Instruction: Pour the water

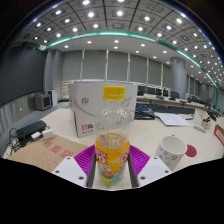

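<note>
A clear plastic bottle (112,140) with a yellow and orange cartoon label stands upright between my gripper's (112,170) two fingers. Both purple pads (88,160) press against the label's sides, so the gripper is shut on the bottle. The bottle's upper part is clear and reaches in front of a white box. A white paper cup (172,151) with a red mark stands on the table to the right, just beyond the right finger.
A large white cardboard box (102,105) with red print stands right behind the bottle. The light table (60,125) carries a brown sheet (45,152) at left, black devices (30,130) at far left, and papers (175,119) at right. Office desks lie beyond.
</note>
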Motion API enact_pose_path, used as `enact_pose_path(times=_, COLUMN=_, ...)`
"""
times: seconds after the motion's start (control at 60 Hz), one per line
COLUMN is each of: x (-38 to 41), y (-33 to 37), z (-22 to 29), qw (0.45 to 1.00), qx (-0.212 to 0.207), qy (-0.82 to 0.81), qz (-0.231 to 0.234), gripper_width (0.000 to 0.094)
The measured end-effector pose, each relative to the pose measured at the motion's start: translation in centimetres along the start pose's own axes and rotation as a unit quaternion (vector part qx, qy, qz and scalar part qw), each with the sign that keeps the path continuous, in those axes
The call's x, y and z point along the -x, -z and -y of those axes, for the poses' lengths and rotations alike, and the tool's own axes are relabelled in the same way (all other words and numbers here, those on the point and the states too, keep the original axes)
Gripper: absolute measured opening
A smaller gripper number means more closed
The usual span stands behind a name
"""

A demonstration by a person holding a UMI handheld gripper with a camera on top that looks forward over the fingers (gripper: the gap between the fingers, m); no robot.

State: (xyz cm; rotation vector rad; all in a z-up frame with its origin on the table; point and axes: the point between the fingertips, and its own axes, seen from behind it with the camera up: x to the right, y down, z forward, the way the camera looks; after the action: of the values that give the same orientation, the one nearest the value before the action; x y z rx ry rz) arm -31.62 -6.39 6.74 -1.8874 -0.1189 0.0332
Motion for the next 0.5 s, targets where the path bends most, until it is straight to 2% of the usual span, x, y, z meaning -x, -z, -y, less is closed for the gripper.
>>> enact_pose_path(times=0.133, x=0.3, y=0.3, z=0.0, qw=1.0, qx=-0.003, qy=-0.01, qz=0.01, gripper_width=0.0413)
enact_pose_path(times=0.3, x=1.0, y=1.5, z=2.0, qw=0.998, qx=-0.002, qy=-0.057, qz=0.036, gripper_width=0.0393)
enact_pose_path(times=0.4, x=1.8, y=2.2, z=5.4, qw=0.982, qx=-0.014, qy=-0.174, qz=0.079, gripper_width=0.0392)
enact_pose_path(times=0.5, x=2.2, y=3.0, z=9.7, qw=0.928, qx=-0.02, qy=-0.346, qz=0.134, gripper_width=0.0392)
